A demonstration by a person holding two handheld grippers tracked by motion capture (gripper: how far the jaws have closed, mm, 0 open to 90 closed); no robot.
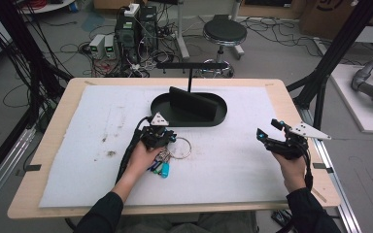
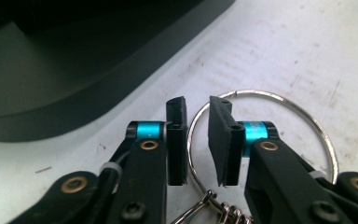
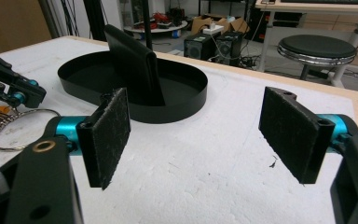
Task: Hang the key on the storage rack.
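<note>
My left gripper sits just left of table centre on the white foam mat, directly at the 6 o'clock side of the black oval tray. In the left gripper view my left gripper has its jaws narrowly parted, a slim gap between the pads; the wire of the large key ring runs up through that gap, but neither pad is visibly pressing on it, so I log the jaws as open and not clamped. The ring lies flat on the mat, its loop extending toward 1 o'clock from the jaw tips, with smaller split rings hooked on at its near edge. From the high view, the key ring lies at the 3 o'clock side of my left gripper, and the bunch of keys with blue and teal tags lies at 6 o'clock of the ring, just beside my left hand. My right gripper is held well apart at the 3 o'clock side of the mat, off the surface, pointing toward 10 o'clock. In the right gripper view its jaws stand wide apart, the felt-faced pads with nothing between them but bare mat. Beyond them stands the tray with its upright black divider, and at 9 o'clock of that view my left gripper shows with the key ring.
</note>
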